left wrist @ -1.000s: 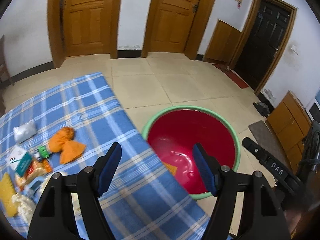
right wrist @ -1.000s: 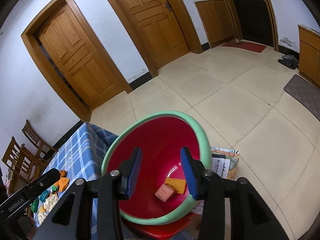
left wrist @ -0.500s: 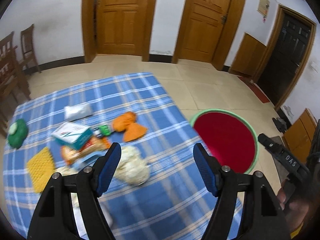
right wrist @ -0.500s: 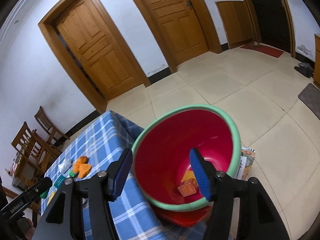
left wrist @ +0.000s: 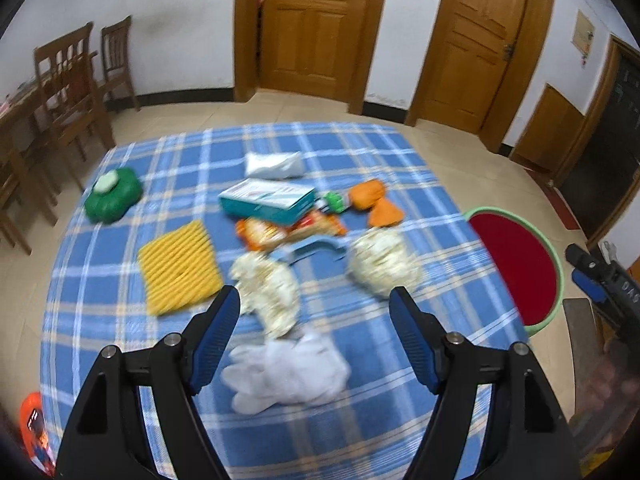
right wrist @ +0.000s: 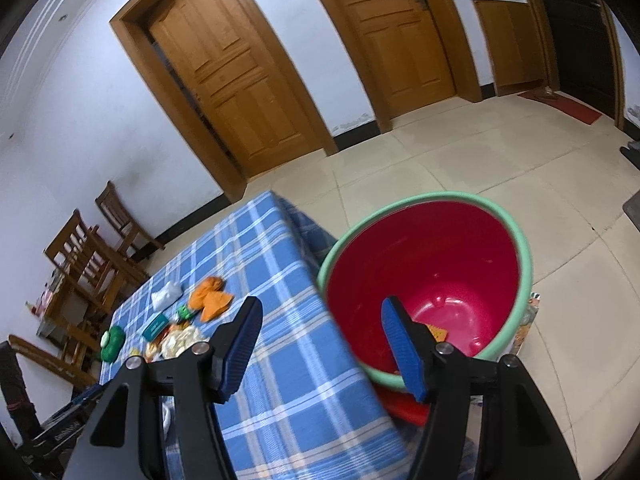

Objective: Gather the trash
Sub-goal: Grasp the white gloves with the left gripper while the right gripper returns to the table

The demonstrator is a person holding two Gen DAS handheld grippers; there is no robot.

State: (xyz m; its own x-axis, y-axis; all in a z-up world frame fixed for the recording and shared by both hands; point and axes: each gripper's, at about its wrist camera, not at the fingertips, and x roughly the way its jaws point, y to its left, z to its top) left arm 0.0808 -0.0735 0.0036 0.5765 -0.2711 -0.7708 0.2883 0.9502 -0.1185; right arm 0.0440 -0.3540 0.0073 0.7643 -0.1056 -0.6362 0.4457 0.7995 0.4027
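Note:
My left gripper (left wrist: 315, 300) hangs open over the blue plaid tablecloth (left wrist: 360, 420), nothing between its fingers. Just below it lies a crumpled white glove (left wrist: 286, 372). Beyond are two cream paper wads (left wrist: 268, 288) (left wrist: 382, 264), a yellow ribbed pad (left wrist: 180, 268), a teal box (left wrist: 268, 200), orange wrappers (left wrist: 376, 200), a white bag (left wrist: 274, 164) and a green lump (left wrist: 114, 196). The red bin (left wrist: 516, 264) with a green rim stands off the table's right edge. My right gripper (right wrist: 321, 308) is open and empty, straddling the table edge and the bin (right wrist: 424, 264), which holds an orange scrap (right wrist: 438, 332).
Wooden chairs (left wrist: 68, 92) stand left of the table, and closed wooden doors (left wrist: 316, 28) line the far wall. A printed booklet (right wrist: 528, 316) lies under the bin on the tiled floor (right wrist: 480, 152). An orange object (left wrist: 36, 424) sits at the table's near left corner.
The left gripper swung left from over the bin to above the trash on the table. The right gripper's jaws opened wider and it drew back from the bin toward the table edge.

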